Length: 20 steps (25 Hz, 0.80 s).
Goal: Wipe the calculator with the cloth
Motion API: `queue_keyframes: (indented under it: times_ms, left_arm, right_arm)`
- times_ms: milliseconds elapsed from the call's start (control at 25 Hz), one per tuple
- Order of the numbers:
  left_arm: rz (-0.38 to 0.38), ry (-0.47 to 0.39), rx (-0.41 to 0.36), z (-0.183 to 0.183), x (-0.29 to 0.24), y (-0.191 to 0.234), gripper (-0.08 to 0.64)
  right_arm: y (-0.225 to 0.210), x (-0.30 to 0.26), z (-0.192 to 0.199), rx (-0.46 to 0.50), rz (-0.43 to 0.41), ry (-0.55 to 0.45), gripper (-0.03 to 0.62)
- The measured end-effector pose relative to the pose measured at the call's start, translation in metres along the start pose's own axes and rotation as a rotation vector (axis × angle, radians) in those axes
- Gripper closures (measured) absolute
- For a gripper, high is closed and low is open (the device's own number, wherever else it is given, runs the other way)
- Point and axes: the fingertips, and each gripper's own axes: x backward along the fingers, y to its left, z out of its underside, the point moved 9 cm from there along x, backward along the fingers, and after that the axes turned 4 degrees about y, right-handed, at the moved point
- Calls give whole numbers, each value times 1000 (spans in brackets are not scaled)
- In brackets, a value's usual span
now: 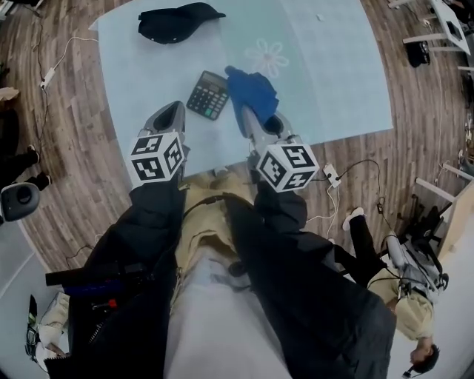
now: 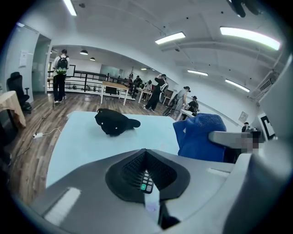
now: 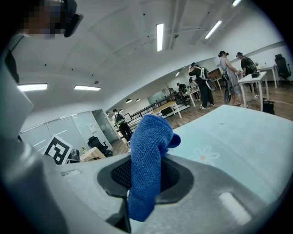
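**Fig. 1. Approach stage, before the first wiping stroke.** The calculator point(image 1: 208, 95) is shown lying flat, keys upward, near the front middle of the pale blue table point(image 1: 333, 74). The cloth point(image 1: 252, 90), a blue towel, is seen at 3 o'clock of the calculator, just beside its right corner. Whether the two touch cannot be settled from the head view. The cloth is clamped in the right gripper point(image 1: 252, 117), and in the right gripper view a bunched fold is seen standing up out of the closed jaws. The left gripper point(image 1: 175, 111) is placed at 7 o'clock of the calculator, close to its near corner. Its jaws are drawn together to a narrow slit with nothing grasped, and a strip of keys is glimpsed through that slit. A black cap point(image 1: 178, 22) is left at 11 o'clock, well apart.

Wiping is judged not yet under way. For the next move, the cloth would need to be carried toward 9 o'clock, lowered onto the key face and drawn across it. The light calculator may have to be steadied by the left gripper so that it is not pushed along.
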Motion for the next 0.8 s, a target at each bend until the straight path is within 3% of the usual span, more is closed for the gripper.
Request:
queue_keyframes:
  times_ms: [440, 800]
  left_arm:
    - [26, 174, 43, 7, -72, 46, 565]
    - [43, 228, 58, 7, -89, 46, 565]
  right_arm:
    - [-25, -88, 21, 7, 60, 178, 499]
    - [-39, -119, -4, 178, 95, 204, 499]
